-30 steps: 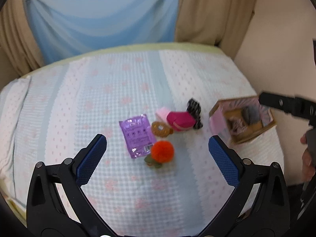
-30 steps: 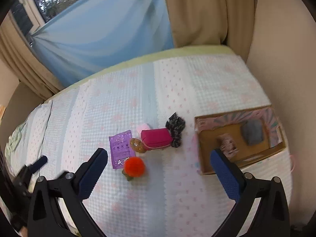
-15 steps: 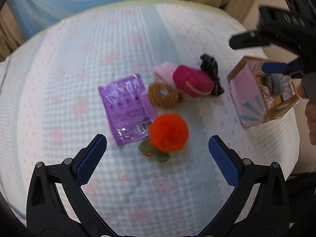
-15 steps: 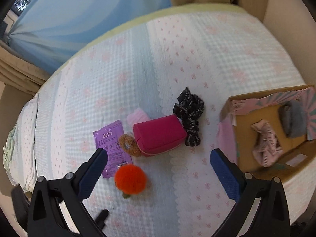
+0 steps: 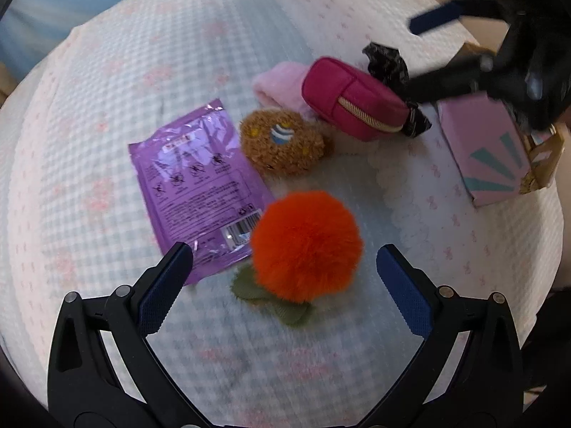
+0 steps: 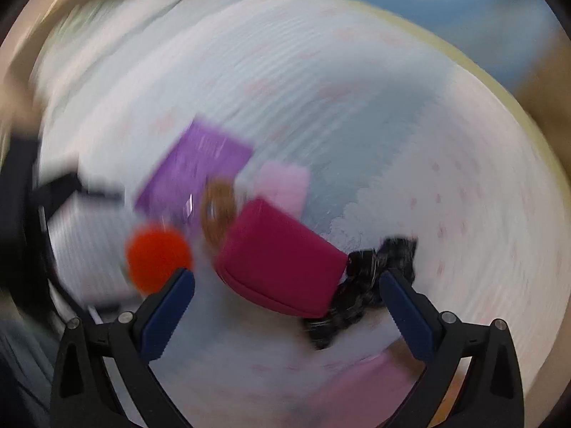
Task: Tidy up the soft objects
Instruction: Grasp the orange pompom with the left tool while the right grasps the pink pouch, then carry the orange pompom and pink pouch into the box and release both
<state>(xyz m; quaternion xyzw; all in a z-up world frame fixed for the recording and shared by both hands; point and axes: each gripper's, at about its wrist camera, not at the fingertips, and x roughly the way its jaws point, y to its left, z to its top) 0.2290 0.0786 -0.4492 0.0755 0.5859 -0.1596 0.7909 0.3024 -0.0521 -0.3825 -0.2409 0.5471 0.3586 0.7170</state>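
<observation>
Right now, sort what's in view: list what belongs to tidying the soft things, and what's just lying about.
Job: orange pompom, brown plush, pink pouch, pink cloth, black scrunchie, box, left gripper, right gripper.

Lying about: purple packet, bedspread.

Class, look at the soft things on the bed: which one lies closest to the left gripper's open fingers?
The orange pompom, with green leaves beneath it. It sits between the left gripper fingers; the brown plush and pink pouch lie farther off.

Only unreadable small print, pictograms and a barcode on the purple packet (image 5: 200, 185).
</observation>
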